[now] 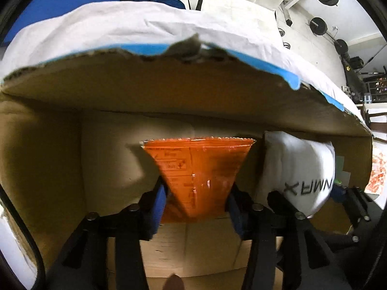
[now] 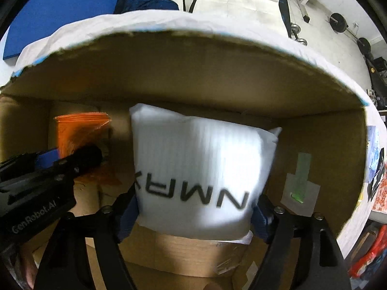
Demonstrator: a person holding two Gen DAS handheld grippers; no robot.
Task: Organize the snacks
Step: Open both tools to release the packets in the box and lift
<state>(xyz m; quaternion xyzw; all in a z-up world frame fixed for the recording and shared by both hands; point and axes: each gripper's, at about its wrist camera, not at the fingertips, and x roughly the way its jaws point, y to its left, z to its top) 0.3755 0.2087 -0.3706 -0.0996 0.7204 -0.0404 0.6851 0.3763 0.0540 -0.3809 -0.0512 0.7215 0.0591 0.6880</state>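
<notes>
An orange snack packet (image 1: 198, 169) stands inside a brown cardboard box (image 1: 145, 84), between the blue pads (image 1: 159, 205) of my left gripper (image 1: 197, 203). The jaws stand slightly apart at its edges without clearly pressing it. Beside it on the right is a white padded bag with black letters (image 2: 200, 164), blurred, between the fingers of my right gripper (image 2: 194, 215), whose jaws stand wide around it. In the right wrist view the left gripper (image 2: 72, 164) shows at the left by the orange packet (image 2: 75, 130). The white bag (image 1: 297, 169) also shows in the left wrist view.
The box's torn far wall (image 2: 193, 67), with blue tape on its rim, rises ahead; a white cloth (image 1: 145, 24) covers the surface behind it. A green-taped label (image 2: 300, 183) sticks to the box's inner right side. Weights and a bench stand on the white floor beyond.
</notes>
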